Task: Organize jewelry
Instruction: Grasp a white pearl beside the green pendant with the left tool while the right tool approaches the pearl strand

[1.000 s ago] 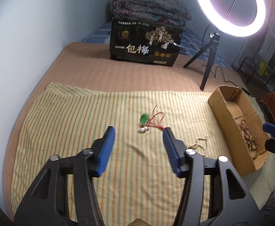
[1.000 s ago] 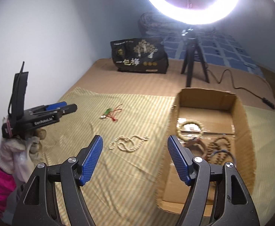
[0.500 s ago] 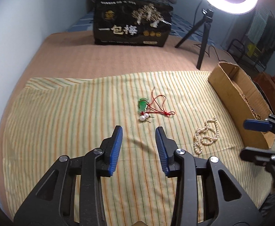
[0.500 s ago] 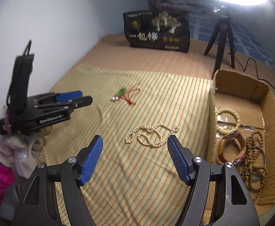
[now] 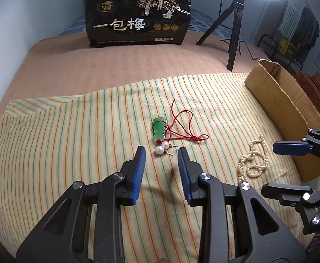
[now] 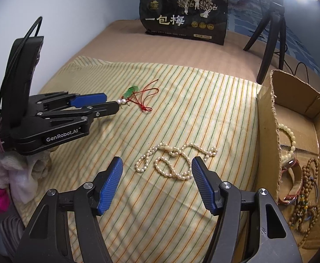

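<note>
The left gripper [image 5: 161, 151] hangs low over a striped cloth [image 5: 72, 144] spread on the bed, its blue pads parted with nothing between them. Just past its tips, at 12 o'clock, lie two pearl earrings [image 5: 162, 148] touching a green pendant [image 5: 159, 129] on a red cord [image 5: 182, 129].

The right gripper [image 6: 157, 165] has its fingers spread wide and empty, poised over a pearl necklace [image 6: 175, 160] that lies coiled on the cloth between and just beyond the tips. In the right wrist view a cardboard box [image 6: 267, 118] sits at 3 o'clock, holding a pale bead bracelet [image 6: 289, 135], a red-brown bangle [image 6: 291, 182] and brown bead strands [image 6: 307, 201]. At 12 o'clock stand a black printed bag [image 6: 184, 15] and a tripod [image 6: 272, 32].
</note>
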